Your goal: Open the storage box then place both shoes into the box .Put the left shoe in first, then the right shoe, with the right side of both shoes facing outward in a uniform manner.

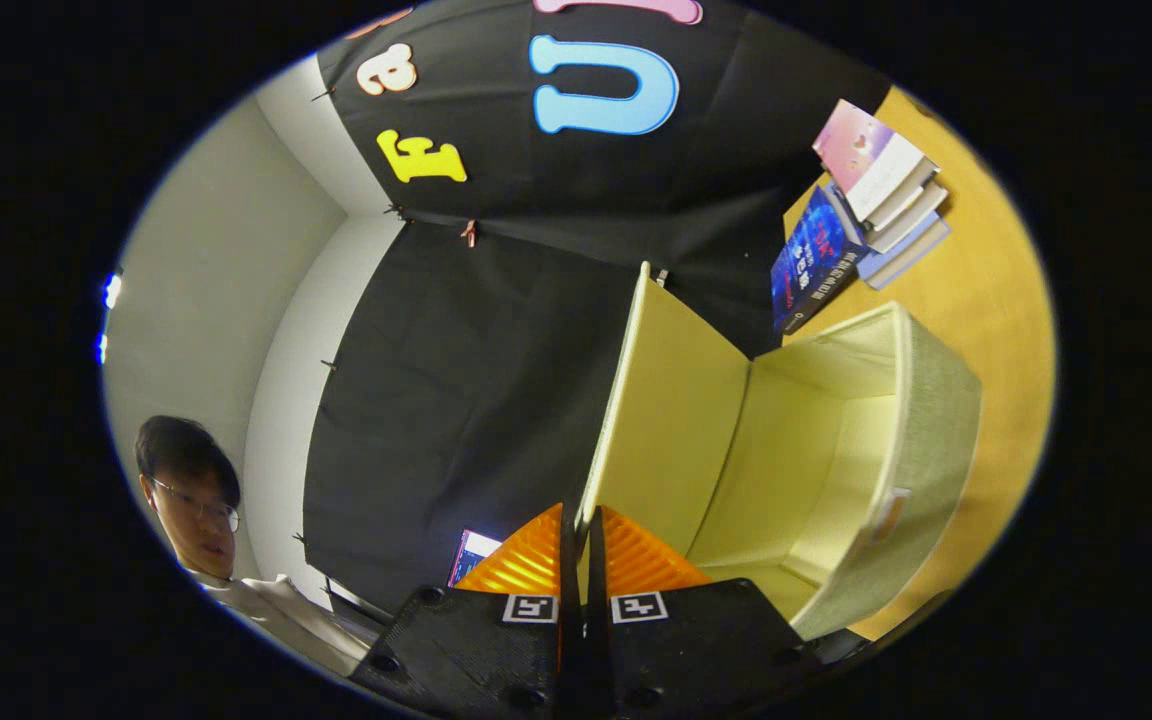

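One step in hand: my gripper has its fingers clamped on the lid edge, box open just beyond; next I release and fetch the left shoe.

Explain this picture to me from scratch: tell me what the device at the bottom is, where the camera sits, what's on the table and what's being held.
There is no robot arm here. A person carries a handheld gripper with two fingers, and the camera rides on it, looking forward along those fingers with a fisheye lens, so everything looks curved and tilted.

The fingers are nearly closed on the thin edge of the storage box lid, which runs between them and is swung up. So the storage box stands open, and as far as its inside shows, it is empty.

The box sits on a wooden table. Beyond it lies a stack of books. Black cloth forms the booth's wall behind. A person stands off to the side.
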Tool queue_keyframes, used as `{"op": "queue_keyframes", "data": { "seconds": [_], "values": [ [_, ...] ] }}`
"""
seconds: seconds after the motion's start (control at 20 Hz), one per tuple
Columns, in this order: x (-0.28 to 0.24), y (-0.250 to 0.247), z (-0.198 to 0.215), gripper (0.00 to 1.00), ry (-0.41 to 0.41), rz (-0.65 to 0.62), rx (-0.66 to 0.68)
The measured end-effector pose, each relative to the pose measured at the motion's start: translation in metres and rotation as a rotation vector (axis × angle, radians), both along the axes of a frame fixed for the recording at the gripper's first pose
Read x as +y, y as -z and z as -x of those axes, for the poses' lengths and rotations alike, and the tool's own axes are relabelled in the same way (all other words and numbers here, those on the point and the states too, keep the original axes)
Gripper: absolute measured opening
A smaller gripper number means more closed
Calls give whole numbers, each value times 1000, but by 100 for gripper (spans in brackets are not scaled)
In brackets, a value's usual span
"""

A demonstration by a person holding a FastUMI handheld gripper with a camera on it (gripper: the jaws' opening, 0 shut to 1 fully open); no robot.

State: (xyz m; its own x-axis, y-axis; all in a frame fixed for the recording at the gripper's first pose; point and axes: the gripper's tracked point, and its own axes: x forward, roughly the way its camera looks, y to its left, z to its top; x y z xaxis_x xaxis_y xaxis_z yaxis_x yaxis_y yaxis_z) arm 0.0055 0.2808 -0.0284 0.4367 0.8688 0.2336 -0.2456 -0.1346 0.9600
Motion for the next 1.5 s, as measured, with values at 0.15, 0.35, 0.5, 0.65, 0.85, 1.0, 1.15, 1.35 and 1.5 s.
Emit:
{"op": "queue_keyframes", "data": {
  "seconds": [0.15, 0.35, 0.5, 0.65, 0.85, 1.0, 1.15, 1.35, 1.5],
  "values": [
    [28, -15, -5, 5, -20, 47, -33],
    [62, -30, -15, 5, -45, 71, -48],
    [80, -35, -18, 5, -50, 69, -46],
    [95, -37, -18, 5, -57, 72, -40],
    [120, -39, -20, 8, -65, 94, -34],
    [136, -28, -21, 22, -62, 162, -47],
    [141, -26, -17, 63, -57, 188, -66],
    [138, -22, -14, 91, -49, 214, -74],
    [119, -11, -14, 97, 2, 298, -114]
  ]
}}
